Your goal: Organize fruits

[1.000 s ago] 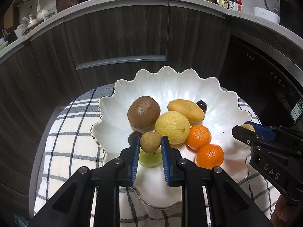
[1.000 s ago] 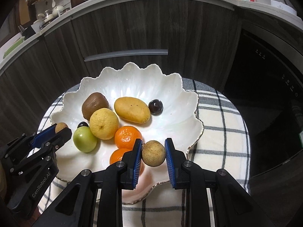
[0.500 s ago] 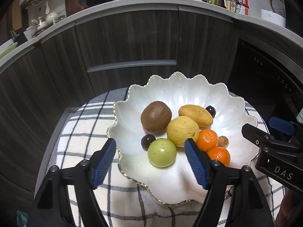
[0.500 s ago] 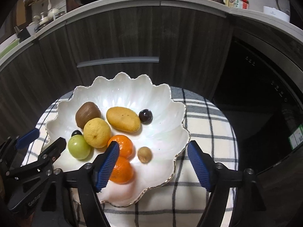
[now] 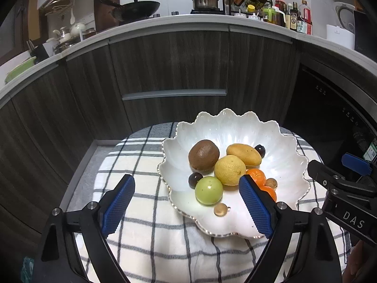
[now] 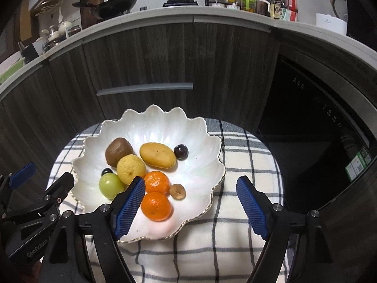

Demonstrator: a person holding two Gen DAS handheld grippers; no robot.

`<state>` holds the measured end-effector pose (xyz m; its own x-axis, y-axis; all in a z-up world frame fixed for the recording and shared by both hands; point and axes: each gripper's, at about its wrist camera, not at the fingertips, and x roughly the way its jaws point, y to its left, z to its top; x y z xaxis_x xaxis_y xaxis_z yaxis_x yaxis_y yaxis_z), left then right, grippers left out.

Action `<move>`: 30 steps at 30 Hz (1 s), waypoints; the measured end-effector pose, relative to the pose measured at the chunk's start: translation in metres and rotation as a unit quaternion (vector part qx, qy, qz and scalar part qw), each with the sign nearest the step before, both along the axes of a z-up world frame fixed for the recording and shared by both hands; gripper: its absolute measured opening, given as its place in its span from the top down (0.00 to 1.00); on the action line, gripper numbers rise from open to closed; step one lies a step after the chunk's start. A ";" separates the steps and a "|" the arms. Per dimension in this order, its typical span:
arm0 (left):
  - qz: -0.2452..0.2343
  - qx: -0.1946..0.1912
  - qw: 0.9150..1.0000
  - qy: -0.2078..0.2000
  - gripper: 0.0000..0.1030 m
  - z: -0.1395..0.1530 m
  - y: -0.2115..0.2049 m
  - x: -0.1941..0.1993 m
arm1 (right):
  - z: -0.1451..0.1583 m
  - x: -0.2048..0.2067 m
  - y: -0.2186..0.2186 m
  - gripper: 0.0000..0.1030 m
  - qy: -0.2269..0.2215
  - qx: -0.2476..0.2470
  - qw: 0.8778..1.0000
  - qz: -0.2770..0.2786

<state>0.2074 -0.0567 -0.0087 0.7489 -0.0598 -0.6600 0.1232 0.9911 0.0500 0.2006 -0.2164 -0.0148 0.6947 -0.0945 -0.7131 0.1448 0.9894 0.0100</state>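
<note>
A white scalloped bowl point(image 5: 278, 141) point(image 6: 165, 127) sits on a checked cloth. It holds a kiwi point(image 5: 203, 155), a lemon point(image 5: 229, 170), a mango point(image 5: 243, 154), two mandarins point(image 6: 156, 205), a green fruit point(image 5: 209, 190), dark plums point(image 6: 181, 151) and two small brown longans point(image 5: 220, 210) point(image 6: 177, 191). My left gripper point(image 5: 186, 206) is open and empty, held back above the bowl's near left rim. My right gripper point(image 6: 190, 208) is open and empty above the bowl's near right rim.
The checked cloth point(image 5: 146, 224) covers a small round table. Dark cabinet fronts point(image 5: 174, 70) stand close behind, with a black appliance point(image 6: 318, 122) at the right. The counter above holds a wok point(image 5: 139, 8), a pot and bottles.
Both grippers were shut on a longan one second ago. Both opened, dropped the longans into the bowl, and have drawn back and up.
</note>
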 end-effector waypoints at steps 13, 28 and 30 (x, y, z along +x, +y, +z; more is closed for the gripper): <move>0.001 -0.001 1.000 -0.017 0.10 0.029 0.015 -0.062 | 0.027 -0.056 0.011 0.22 -0.022 0.013 1.000 0.002; 0.002 0.002 0.999 -0.034 0.10 0.032 0.026 -0.131 | 0.041 -0.125 0.023 0.22 -0.051 -0.006 0.999 0.009; 0.003 -0.001 0.999 -0.032 0.10 0.030 0.028 -0.138 | 0.041 -0.133 0.024 0.22 -0.055 -0.007 0.998 0.010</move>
<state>0.0694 -0.0285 0.0215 0.7901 -0.0570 -0.6104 0.1145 0.9919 0.0556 0.0675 -0.1922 0.0264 0.7712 -0.0886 -0.6304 0.1231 0.9923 0.0110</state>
